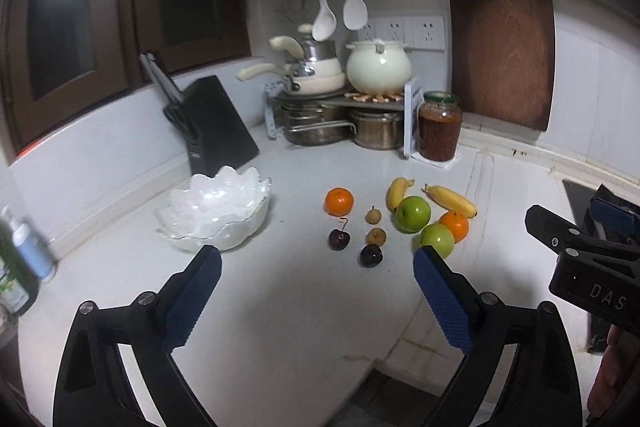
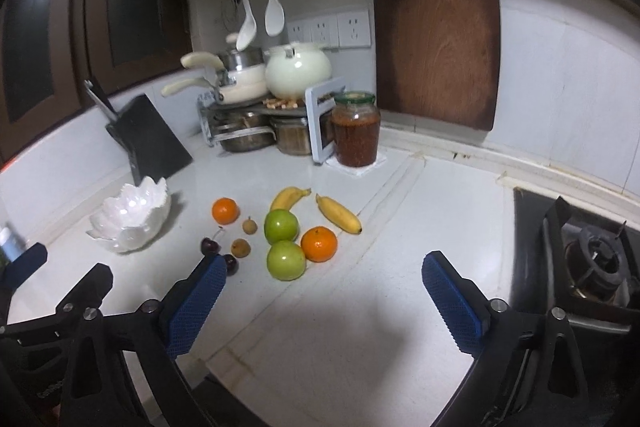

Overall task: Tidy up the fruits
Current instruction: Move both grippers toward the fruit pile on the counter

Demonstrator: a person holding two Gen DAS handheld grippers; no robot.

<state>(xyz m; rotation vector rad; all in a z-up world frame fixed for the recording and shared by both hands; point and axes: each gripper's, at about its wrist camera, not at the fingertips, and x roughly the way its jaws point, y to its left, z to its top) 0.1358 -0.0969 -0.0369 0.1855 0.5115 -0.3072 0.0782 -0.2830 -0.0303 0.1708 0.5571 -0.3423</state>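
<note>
Fruit sits mid counter (image 2: 360,327), bowl (image 1: 216,211) near left edge. Both grippers, left (image 1: 316,291) & right (image 2: 324,291), wide apart, empty. Cherries (image 1: 339,239) cd roll off if bumped.

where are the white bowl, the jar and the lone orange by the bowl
white bowl (image 1: 224,227), left wrist view, on its scalloped outer wall
jar (image 1: 439,135), left wrist view, on its glass side
lone orange (image 2: 225,211), right wrist view, middle of its peel

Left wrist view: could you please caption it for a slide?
Open left tongs above loose fruit beside an empty white scalloped bowl.
</note>
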